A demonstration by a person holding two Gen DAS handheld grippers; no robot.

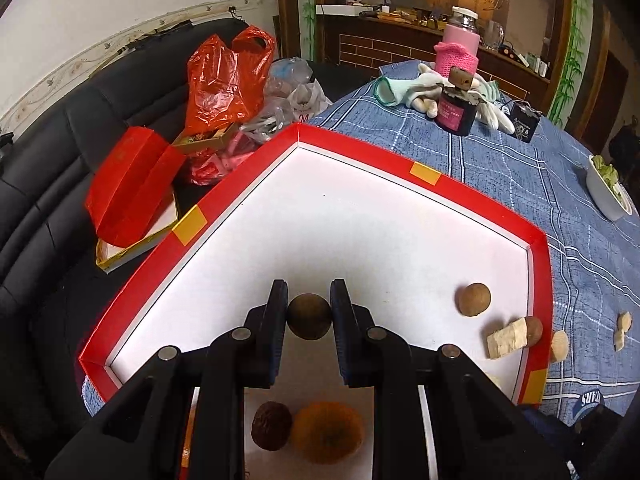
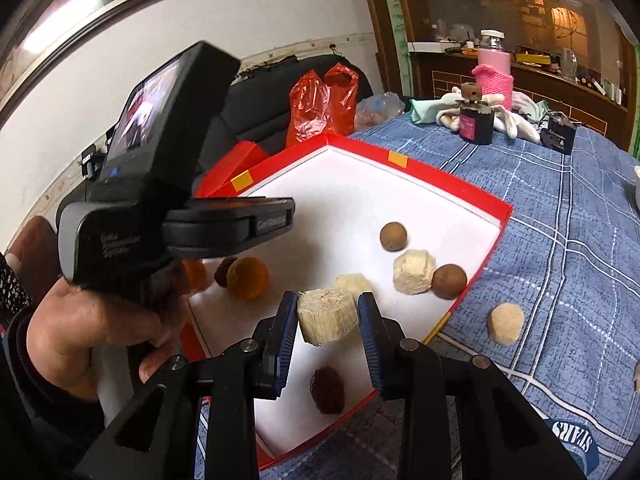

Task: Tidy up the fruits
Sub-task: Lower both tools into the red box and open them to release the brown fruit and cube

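My left gripper point(image 1: 309, 312) is shut on a round brown fruit point(image 1: 309, 317) and holds it above the white floor of the red-rimmed box point(image 1: 360, 152). Below it lie a dark wrinkled fruit point(image 1: 271, 425) and an orange fuzzy fruit point(image 1: 326, 430). My right gripper point(image 2: 328, 316) is shut on a pale fibrous chunk point(image 2: 326, 315) above the box point(image 2: 440, 184). In the box lie two brown round fruits point(image 2: 393, 236) point(image 2: 449, 281), pale chunks point(image 2: 413, 271), an orange fruit point(image 2: 247, 278) and a dark wrinkled fruit point(image 2: 328, 390).
A pale round piece point(image 2: 505, 323) lies on the blue checked tablecloth point(image 2: 560, 240) outside the box. A dark jar point(image 2: 476, 122), a pink flask point(image 2: 494, 72), gloves and a black device stand at the far end. A red bag point(image 1: 224, 76) and black sofa are left.
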